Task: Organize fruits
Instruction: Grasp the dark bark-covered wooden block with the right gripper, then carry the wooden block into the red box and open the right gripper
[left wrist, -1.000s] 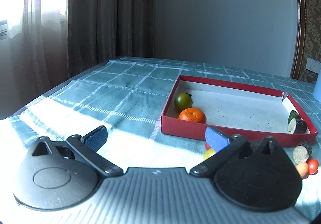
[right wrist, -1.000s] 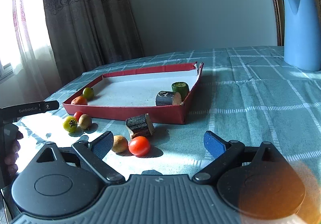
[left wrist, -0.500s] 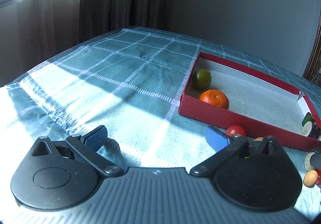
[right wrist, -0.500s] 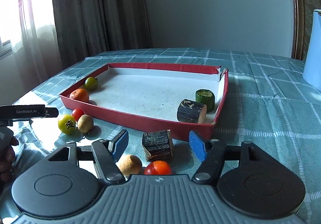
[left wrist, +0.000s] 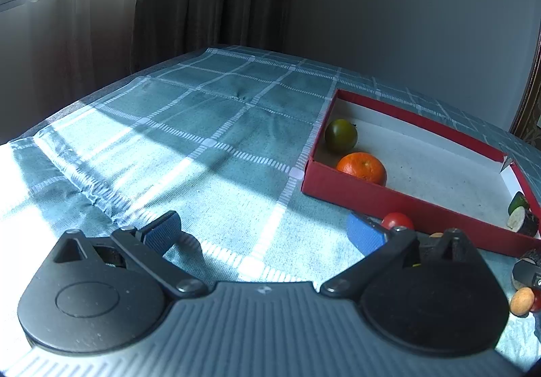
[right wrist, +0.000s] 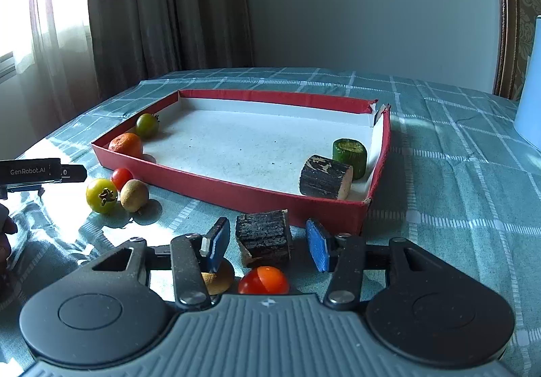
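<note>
A: Largest first: how does the worktop (right wrist: 456, 194) look?

B: A checked cloth covers it, and the red tray (right wrist: 236, 194) lies in the middle. At the tray's far left corner sit an orange (right wrist: 125, 145) and a green tomato (right wrist: 147, 125). At its right end lie a dark log piece (right wrist: 323, 181) and a green cylinder (right wrist: 350, 153).

A: So four are in. What is left outside?

B: Near the tray's left wall, a yellow-green tomato (right wrist: 101, 195), a brown fruit (right wrist: 134, 195) and a small red tomato (right wrist: 121, 177) cluster together. Just in front of the near wall lies a dark block (right wrist: 264, 237), with a red tomato (right wrist: 263, 280) and a tan fruit (right wrist: 216, 282) nearer still. By that count, under half seems done.

A: And the fingers?

B: The right gripper (right wrist: 267, 243) has just been closing; its fingers flank the dark block with gaps on both sides, so nothing is gripped. The left gripper (left wrist: 263, 235) stands wide apart and empty, left of the tray.
</note>
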